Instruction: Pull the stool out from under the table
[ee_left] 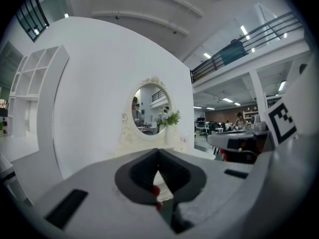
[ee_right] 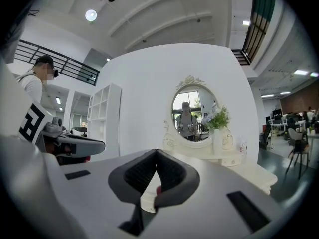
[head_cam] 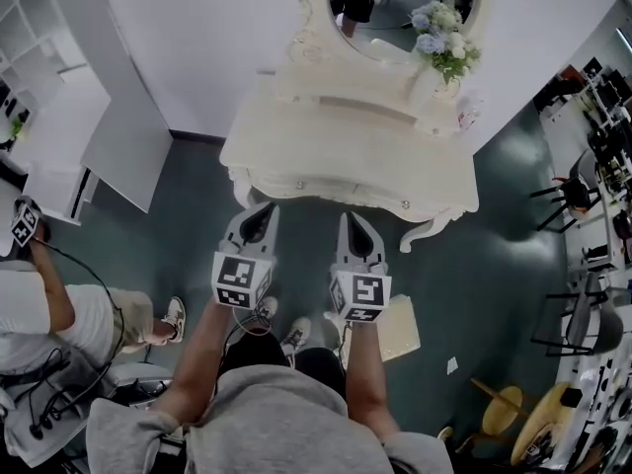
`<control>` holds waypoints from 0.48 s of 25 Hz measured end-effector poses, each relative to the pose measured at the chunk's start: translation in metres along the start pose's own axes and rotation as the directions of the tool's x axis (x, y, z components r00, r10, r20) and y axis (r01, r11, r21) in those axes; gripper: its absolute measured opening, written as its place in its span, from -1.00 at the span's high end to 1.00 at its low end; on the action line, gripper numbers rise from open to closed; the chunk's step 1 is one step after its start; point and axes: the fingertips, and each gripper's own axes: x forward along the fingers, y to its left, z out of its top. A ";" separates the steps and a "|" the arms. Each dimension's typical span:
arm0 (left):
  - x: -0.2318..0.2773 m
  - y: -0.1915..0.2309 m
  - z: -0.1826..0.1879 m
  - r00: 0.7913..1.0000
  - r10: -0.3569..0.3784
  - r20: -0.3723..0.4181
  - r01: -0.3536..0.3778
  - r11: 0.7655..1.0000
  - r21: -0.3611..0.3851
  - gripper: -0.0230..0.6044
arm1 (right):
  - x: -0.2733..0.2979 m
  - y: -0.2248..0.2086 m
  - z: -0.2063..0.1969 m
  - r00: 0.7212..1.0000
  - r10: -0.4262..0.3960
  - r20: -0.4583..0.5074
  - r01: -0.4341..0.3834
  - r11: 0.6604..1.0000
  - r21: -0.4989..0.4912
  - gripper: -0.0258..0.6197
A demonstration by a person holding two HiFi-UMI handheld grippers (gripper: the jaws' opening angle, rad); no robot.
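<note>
Nearest us, our left tongs and right tongs are held side by side above the dark floor, tips towards the counter. Each pair is pinched fully closed, with nothing caught between its jaws. The cream stool stands on the floor just beside our right forearm, out from beneath the cream dressing counter. Farther on, at the counter's back right, a white vase holds a bunch of pale blue and white flowers with green leaves, just beside the oval mirror
</note>
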 end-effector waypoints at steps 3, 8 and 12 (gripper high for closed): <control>-0.002 0.000 0.001 1.000 0.001 -0.004 -0.001 1.000 0.009 0.91 | -0.001 0.001 0.001 1.000 -0.003 0.001 0.003 1.000 0.001 0.88; 0.000 -0.003 0.004 1.000 -0.004 0.000 0.004 1.000 0.010 0.92 | -0.002 0.000 0.005 1.000 0.000 0.007 0.000 1.000 -0.003 0.88; 0.001 -0.005 0.007 1.000 -0.008 0.000 0.008 1.000 0.013 0.92 | -0.003 -0.004 0.006 1.000 -0.005 0.009 0.005 1.000 -0.001 0.88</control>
